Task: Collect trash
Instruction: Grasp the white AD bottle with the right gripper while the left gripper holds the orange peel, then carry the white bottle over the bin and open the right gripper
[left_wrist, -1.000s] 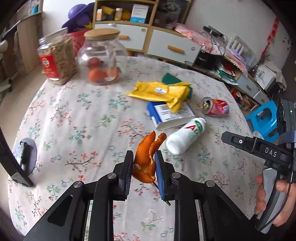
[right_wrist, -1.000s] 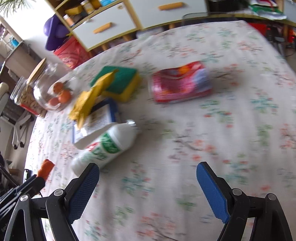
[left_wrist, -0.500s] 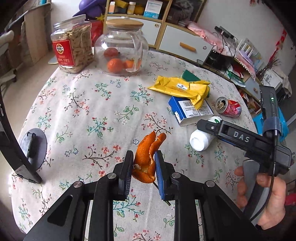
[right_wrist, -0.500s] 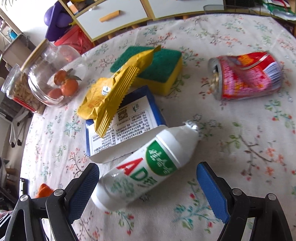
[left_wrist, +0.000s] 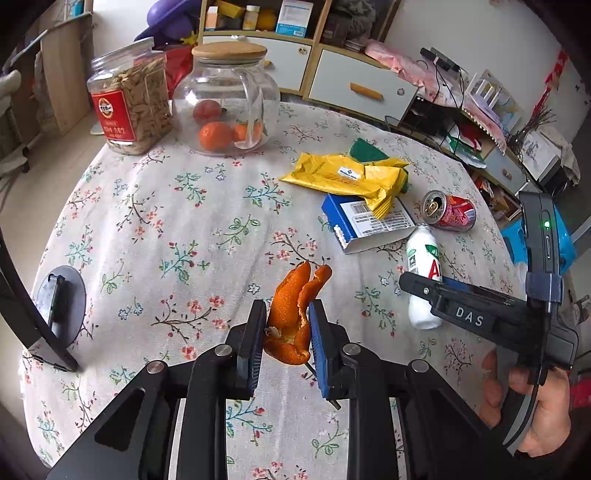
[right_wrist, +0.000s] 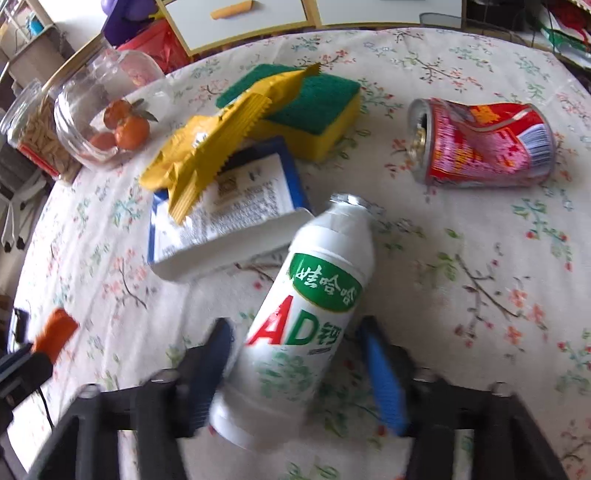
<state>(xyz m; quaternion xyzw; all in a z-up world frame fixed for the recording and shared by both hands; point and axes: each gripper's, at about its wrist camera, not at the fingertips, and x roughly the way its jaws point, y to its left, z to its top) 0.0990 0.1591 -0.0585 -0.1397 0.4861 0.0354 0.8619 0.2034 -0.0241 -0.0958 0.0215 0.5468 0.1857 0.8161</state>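
Observation:
My left gripper (left_wrist: 287, 338) is shut on an orange peel (left_wrist: 295, 310) and holds it above the flowered tablecloth. My right gripper (right_wrist: 299, 362) straddles a white AD bottle (right_wrist: 303, 325) that lies on its side; the jaws stand on either side of it with a gap on the right, still open. The bottle (left_wrist: 423, 273) and the right gripper's body (left_wrist: 480, 317) also show in the left wrist view. A crushed red can (right_wrist: 484, 147), a yellow wrapper (right_wrist: 218, 147) and a blue and white box (right_wrist: 229, 210) lie beyond the bottle.
A green and yellow sponge (right_wrist: 303, 110) lies under the wrapper's end. A glass jar of oranges (left_wrist: 225, 99) and a jar of nuts (left_wrist: 129, 96) stand at the table's far left. A black round mount (left_wrist: 61, 299) sits at the left edge.
My right gripper has moved forward over the white bottle and its jaws have narrowed around it. My left gripper has kept the peel and drifted slightly.

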